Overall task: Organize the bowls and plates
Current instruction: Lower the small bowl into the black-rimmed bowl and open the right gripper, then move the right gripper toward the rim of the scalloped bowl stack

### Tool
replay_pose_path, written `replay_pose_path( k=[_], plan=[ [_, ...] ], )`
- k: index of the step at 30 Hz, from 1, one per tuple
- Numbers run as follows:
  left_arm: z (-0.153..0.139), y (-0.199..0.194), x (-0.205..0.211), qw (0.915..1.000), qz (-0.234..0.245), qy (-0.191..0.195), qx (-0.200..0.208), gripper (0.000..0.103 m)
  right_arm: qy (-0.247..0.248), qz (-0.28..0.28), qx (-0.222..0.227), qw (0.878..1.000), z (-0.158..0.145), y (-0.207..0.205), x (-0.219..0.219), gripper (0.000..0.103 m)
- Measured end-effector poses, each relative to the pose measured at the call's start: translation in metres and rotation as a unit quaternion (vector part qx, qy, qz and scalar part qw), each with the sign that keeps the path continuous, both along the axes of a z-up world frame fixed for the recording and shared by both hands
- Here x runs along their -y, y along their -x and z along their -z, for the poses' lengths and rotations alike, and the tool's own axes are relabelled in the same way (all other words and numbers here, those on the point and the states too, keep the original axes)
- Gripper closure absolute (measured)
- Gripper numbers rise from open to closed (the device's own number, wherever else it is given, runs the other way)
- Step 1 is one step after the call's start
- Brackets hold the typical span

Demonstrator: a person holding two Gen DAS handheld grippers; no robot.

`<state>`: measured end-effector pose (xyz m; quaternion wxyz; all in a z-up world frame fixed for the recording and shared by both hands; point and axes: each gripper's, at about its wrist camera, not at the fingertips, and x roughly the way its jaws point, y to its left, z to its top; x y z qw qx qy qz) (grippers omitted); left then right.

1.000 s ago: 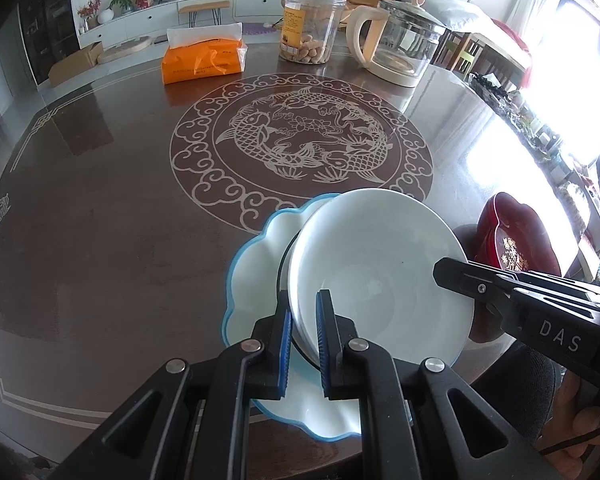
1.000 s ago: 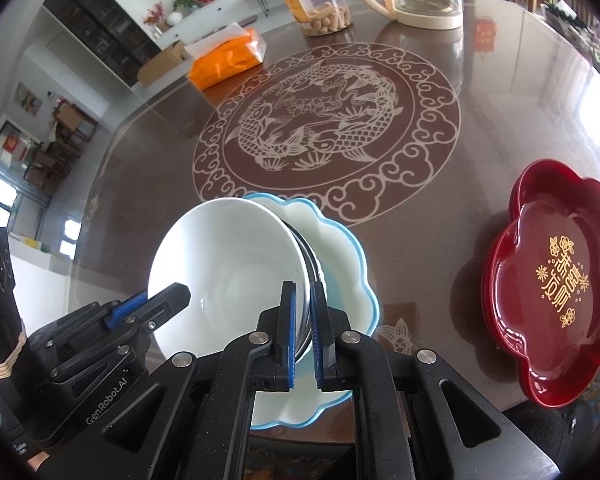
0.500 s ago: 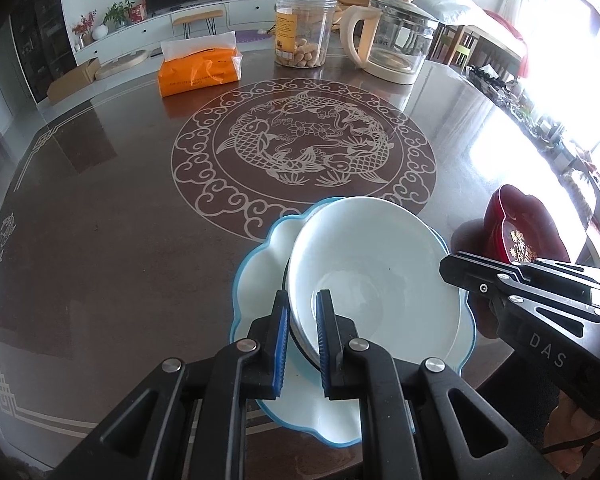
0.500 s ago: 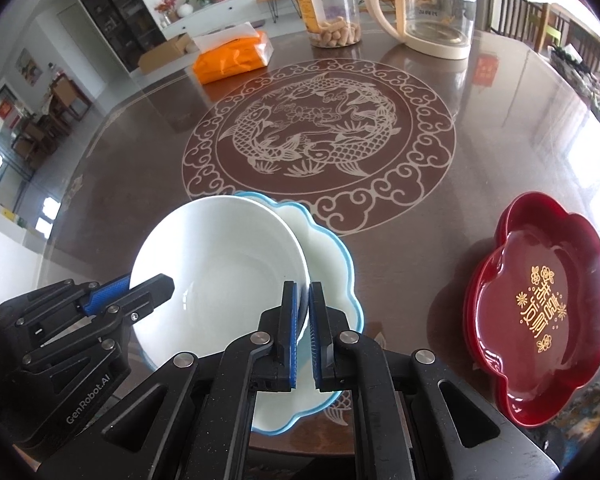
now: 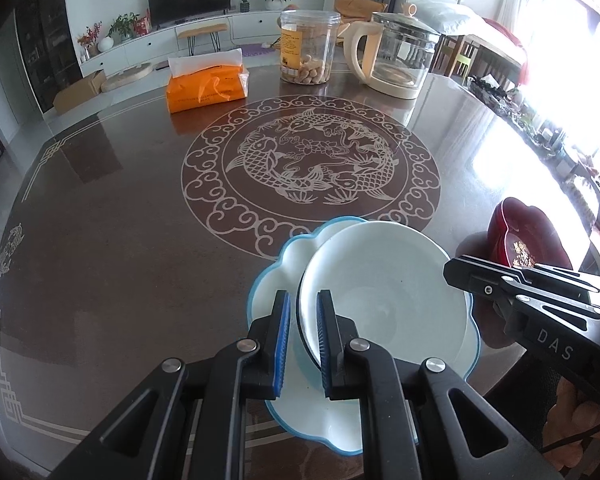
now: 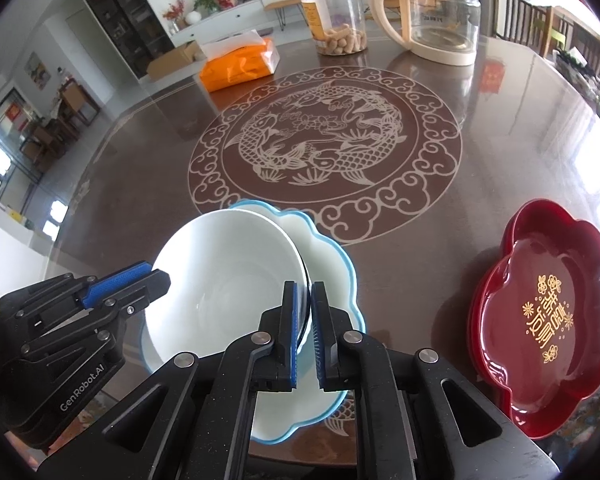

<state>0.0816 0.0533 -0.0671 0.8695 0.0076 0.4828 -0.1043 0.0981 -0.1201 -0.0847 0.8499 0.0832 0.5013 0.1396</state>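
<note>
You held the white ceramic bowl (image 5: 384,292) by both sides above the white scalloped plate with the blue rim (image 5: 274,292), near the round brown table's (image 5: 120,220) front edge. Your left gripper (image 5: 303,334) was clamped on the bowl's left rim, its blue-padded fingers (image 5: 283,340) straddling the wall; your right gripper (image 6: 305,330) pinched the opposite rim the same way. Whether the bowl's base touched the plate could not be told, though it sat tilted, its right side seemingly higher. The bowl lay straight ahead of both grippers, squarely between them, neither hand nearer. The dark red lacquered flower-shaped dish (image 6: 548,312) waited well apart at the table's right edge, closer to your right hand. Any further move likely called for lowering both rims evenly onto the plate.
</note>
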Motion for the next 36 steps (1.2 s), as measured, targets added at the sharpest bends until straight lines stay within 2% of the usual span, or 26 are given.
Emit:
replay_pose_path(
  k=[2, 3, 4, 6, 10, 13, 15, 21, 24, 25, 26, 28, 32, 36],
  plan=[
    [-0.006, 0.001, -0.005, 0.9998, -0.01, 0.008, 0.013, 0.091, -0.015, 0.007, 0.018, 1.0, -0.005, 0.002, 0.004, 0.088],
    [-0.009, 0.002, -0.006, 0.9996, -0.014, 0.009, 0.02, 0.091, -0.022, 0.011, 0.028, 0.999, -0.01, 0.003, 0.006, 0.076],
    [-0.012, 0.004, -0.007, 0.9994, -0.018, 0.011, 0.028, 0.091, -0.027, 0.016, 0.04, 0.999, -0.014, 0.005, 0.008, 0.06],
    [-0.019, 0.009, -0.009, 0.9987, -0.023, 0.012, 0.045, 0.09, -0.028, 0.027, 0.072, 0.997, -0.025, 0.011, 0.012, 0.043],
    [-0.03, 0.023, -0.013, 0.9964, -0.039, 0.017, 0.074, 0.088, -0.009, 0.054, 0.136, 0.989, -0.045, 0.032, 0.021, 0.039],
    [-0.034, 0.035, -0.012, 0.9949, -0.046, 0.019, 0.088, 0.088, 0.019, 0.088, 0.193, 0.977, -0.054, 0.059, 0.027, 0.032],
    [-0.035, 0.043, -0.01, 0.9942, -0.049, 0.018, 0.094, 0.088, 0.03, 0.106, 0.221, 0.969, -0.054, 0.077, 0.028, 0.032],
    [-0.028, 0.062, -0.009, 0.9924, -0.067, 0.007, 0.103, 0.088, 0.053, 0.15, 0.265, 0.951, -0.032, 0.125, 0.033, 0.031],
    [-0.021, 0.067, -0.011, 0.9926, -0.075, 0.008, 0.095, 0.085, 0.069, 0.148, 0.28, 0.946, -0.025, 0.141, 0.029, 0.031],
    [-0.019, 0.07, -0.013, 0.9922, -0.08, 0.01, 0.095, 0.069, 0.067, 0.146, 0.288, 0.944, -0.027, 0.145, 0.03, 0.031],
    [-0.018, 0.072, -0.015, 0.9914, -0.088, 0.013, 0.097, 0.045, 0.063, 0.147, 0.302, 0.94, -0.03, 0.15, 0.031, 0.031],
    [-0.02, 0.081, -0.022, 0.9852, -0.118, 0.025, 0.121, 0.024, 0.066, 0.148, 0.324, 0.932, -0.034, 0.156, 0.029, 0.031],
    [-0.026, 0.089, -0.024, 0.9806, -0.127, 0.01, 0.149, 0.021, 0.089, 0.125, 0.331, 0.931, -0.034, 0.157, 0.015, 0.028],
    [-0.029, 0.1, -0.018, 0.9737, -0.118, -0.028, 0.193, 0.014, 0.091, 0.124, 0.338, 0.928, -0.034, 0.159, 0.014, 0.028]
  ],
)
